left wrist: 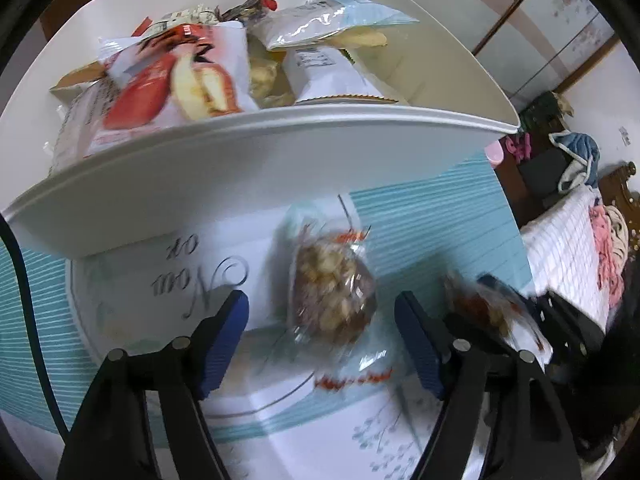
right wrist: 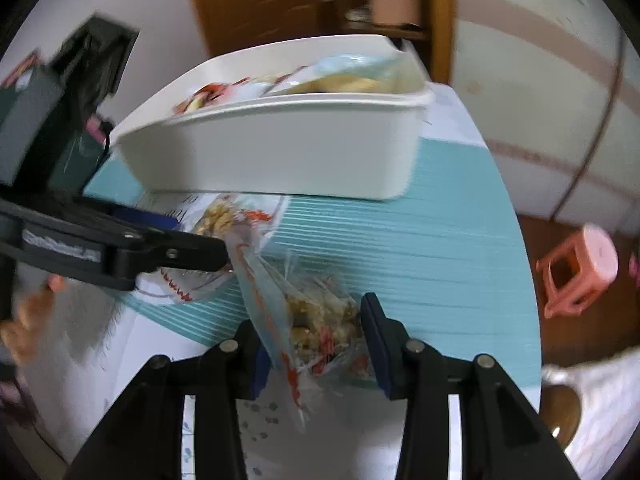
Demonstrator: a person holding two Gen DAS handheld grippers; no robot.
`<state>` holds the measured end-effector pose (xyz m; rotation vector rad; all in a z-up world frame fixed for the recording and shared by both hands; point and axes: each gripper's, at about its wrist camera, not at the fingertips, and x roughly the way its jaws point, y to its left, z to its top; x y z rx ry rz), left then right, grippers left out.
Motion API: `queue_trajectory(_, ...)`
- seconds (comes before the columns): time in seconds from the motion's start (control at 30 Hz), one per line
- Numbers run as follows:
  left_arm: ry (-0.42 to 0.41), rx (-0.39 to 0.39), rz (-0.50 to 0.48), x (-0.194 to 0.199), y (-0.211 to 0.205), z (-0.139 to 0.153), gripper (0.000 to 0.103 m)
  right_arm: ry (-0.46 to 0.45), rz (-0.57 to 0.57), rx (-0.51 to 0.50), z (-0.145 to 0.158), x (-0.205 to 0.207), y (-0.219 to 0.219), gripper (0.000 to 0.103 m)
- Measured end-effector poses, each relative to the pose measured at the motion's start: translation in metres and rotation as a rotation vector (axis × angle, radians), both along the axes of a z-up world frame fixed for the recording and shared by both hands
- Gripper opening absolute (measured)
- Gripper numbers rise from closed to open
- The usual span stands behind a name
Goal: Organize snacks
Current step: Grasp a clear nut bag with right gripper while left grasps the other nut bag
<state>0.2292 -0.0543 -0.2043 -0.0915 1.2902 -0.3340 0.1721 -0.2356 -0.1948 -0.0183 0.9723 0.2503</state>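
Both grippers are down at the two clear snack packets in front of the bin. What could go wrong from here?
The right gripper pinches crinkly film on the nearer packet; it may slip or tear. The left gripper is open around the other packet, close to its neighbour, so the grippers may collide. The white bin is heaped; additions could slide off.

Motion blur smears the snack bag between the right gripper's fingers; bin wall hides lower packets.
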Motion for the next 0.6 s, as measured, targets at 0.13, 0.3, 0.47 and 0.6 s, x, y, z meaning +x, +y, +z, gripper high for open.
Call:
queue_trajectory(0.13, -0.069, 0.119, -0.008, -0.002, -0.02, -0.002, 0.061, 0.004, -0.099, 0.088, -0.001, -0.014, -0.01, 0.041)
queue_trajectory(0.3, -0.121, 0.191, -0.022, -0.009, -0.034, 0.0, 0.046, 0.01, -0.135, 0.13, -0.003, -0.03, -0.012, 0.041)
queue_trajectory(0.47, -0.098, 0.182, 0.002, -0.025, -0.031, 0.0, 0.045, 0.027, -0.132, 0.141, -0.004, -0.033, -0.011, 0.041)
queue_trajectory(0.6, -0.109, 0.164, 0.004, -0.048, -0.018, 0.014, 0.045, 0.052, -0.129, 0.169, -0.005, -0.033, -0.008, 0.041)
